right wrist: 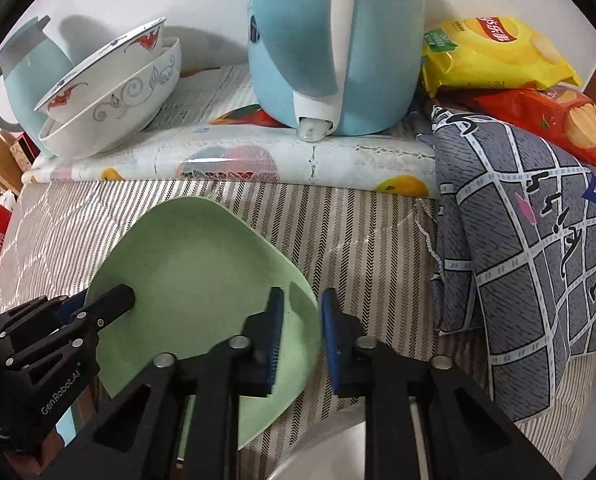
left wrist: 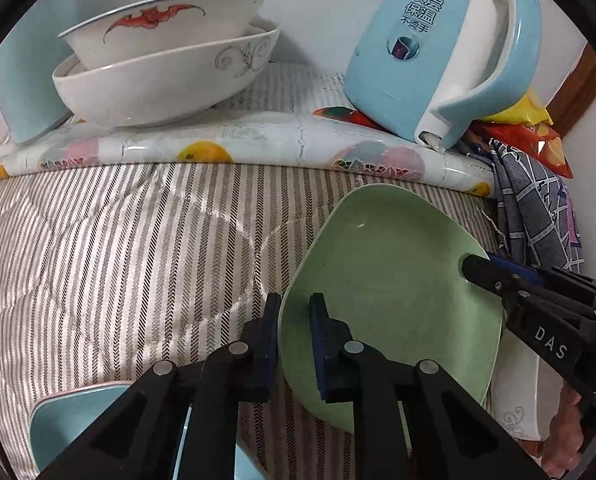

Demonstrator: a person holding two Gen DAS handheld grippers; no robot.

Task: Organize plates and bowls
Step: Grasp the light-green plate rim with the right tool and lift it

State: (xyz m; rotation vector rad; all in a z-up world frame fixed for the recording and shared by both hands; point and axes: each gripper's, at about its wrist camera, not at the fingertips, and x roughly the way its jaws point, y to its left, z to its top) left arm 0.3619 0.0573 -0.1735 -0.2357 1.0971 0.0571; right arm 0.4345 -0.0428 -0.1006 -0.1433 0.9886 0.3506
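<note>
My main worry at that moment was the green plate [left wrist: 390, 280] slipping: it sat tilted off the striped cloth [left wrist: 118, 248], pinched only at two opposite rims, and if either side let go or the two hands pulled unevenly, I judged it would drop onto the cloth or knock the white dish [left wrist: 518, 400] at the lower right of the left wrist view. A second risk I saw was the crowded back edge, where the two stacked bowls [left wrist: 166, 60] at the upper left and the blue kettle [left wrist: 438, 52] at the upper right stood on the fruit-print mat [left wrist: 258, 148]; swinging the plate up there carelessly could nudge the bowls. My left gripper [left wrist: 294, 308] had its jaws drawn narrow on the plate's left rim, one finger under and one over it. My right gripper [right wrist: 302, 304] was likewise nearly closed, clamped on the rim near the centre of its own view, so I held the plate between both tools. A blue dish [left wrist: 70, 420] lay at the lower left, untouched. The snack bags [right wrist: 498, 48] and the checked cloth [right wrist: 518, 260] stayed well off to the right.
</note>
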